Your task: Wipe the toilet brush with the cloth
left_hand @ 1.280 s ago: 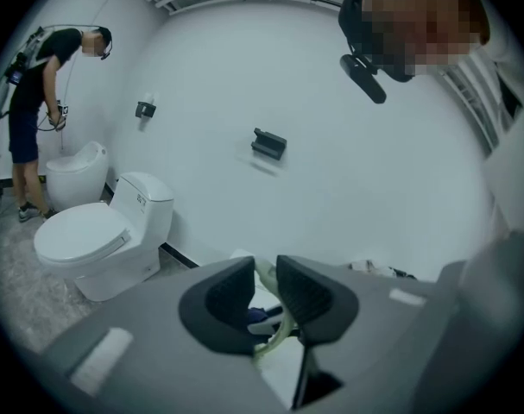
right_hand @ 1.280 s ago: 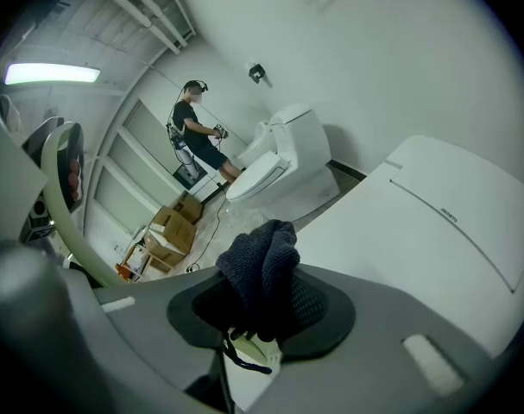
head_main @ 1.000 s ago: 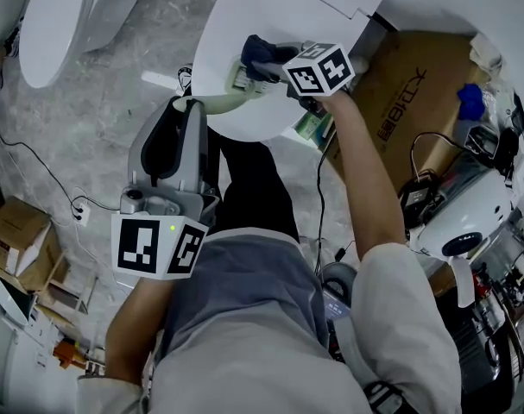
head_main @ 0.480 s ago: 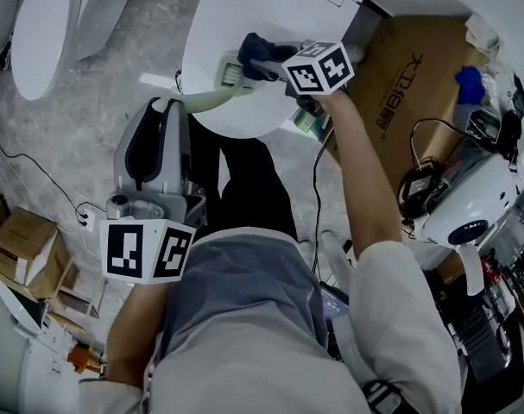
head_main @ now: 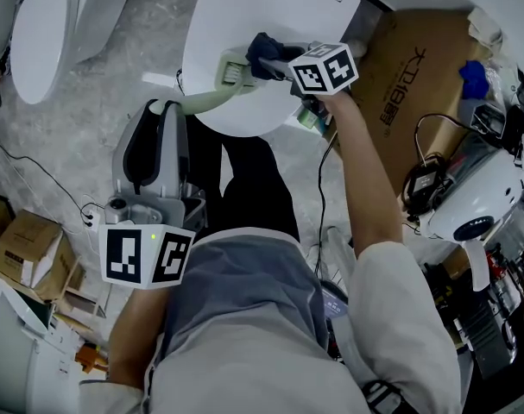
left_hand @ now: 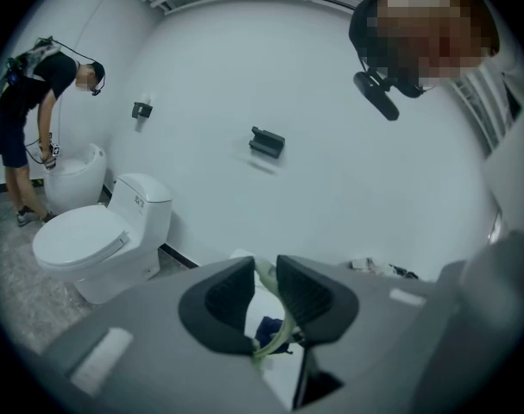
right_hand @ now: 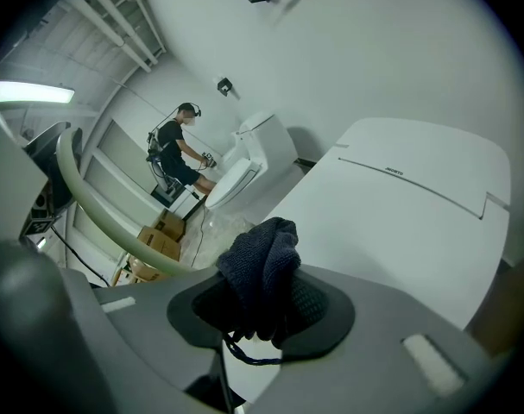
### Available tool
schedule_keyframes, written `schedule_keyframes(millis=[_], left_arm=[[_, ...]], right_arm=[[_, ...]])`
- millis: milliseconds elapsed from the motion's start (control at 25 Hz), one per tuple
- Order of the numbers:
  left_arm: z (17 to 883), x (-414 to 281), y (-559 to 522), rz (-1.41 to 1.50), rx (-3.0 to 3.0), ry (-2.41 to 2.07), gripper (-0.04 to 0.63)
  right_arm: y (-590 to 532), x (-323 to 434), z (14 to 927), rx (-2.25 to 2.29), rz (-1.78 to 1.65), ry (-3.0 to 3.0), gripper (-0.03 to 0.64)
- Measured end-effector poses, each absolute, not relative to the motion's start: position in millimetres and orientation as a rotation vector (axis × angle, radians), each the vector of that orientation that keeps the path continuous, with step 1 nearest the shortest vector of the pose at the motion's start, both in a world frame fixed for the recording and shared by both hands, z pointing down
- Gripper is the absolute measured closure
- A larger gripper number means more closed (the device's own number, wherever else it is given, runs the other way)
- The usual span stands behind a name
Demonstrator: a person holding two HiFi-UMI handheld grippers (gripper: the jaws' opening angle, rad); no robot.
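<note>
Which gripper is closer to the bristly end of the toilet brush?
Right. The right gripper holds the cloth beside the brush head; the left gripper clamps the handle at its far end.

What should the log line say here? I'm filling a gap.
left gripper: shut on toilet brush | right gripper: shut on cloth | cloth beside brush head

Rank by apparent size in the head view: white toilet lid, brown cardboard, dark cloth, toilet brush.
1. toilet lid and cardboard: too alike to rank, both partly covered.
2. toilet brush.
3. cloth, smallest, bunched between the jaws of the right gripper.
</note>
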State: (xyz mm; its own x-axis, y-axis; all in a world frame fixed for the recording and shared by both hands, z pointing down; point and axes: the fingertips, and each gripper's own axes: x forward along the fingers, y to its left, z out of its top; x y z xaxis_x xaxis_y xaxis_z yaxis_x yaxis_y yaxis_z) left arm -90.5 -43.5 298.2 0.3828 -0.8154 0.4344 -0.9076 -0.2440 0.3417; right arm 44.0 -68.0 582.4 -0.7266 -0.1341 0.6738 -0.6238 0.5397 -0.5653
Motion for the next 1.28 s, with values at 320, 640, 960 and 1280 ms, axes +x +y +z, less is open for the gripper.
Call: schedule_keyframes(millis=[320, 640, 960, 1280], left_arm=[[296.9, -89.4, -41.9, 0.229, 2.106, -1.482, 0.595], [297.6, -89.2, -41.9, 0.231, 2.103, -1.492, 0.595], [297.2, -88.9, -42.2, 0.232, 2.106, -1.505, 0.595], [297.9, -88.4, -41.0, 0.249, 2.116, -1.504, 0.595]], right_arm=[[-70.1, 49.7, 609.8, 0.702, 1.157, -2.123, 0.505], [-71.6, 53.6, 625.7, 0.725, 1.152, -2.087, 0.505], [-71.2, 57.8, 635.4, 0.666, 1.048, -2.050, 0.505], [-71.2, 58.9, 642.1, 0.615, 0.951, -2.034, 0.506]])
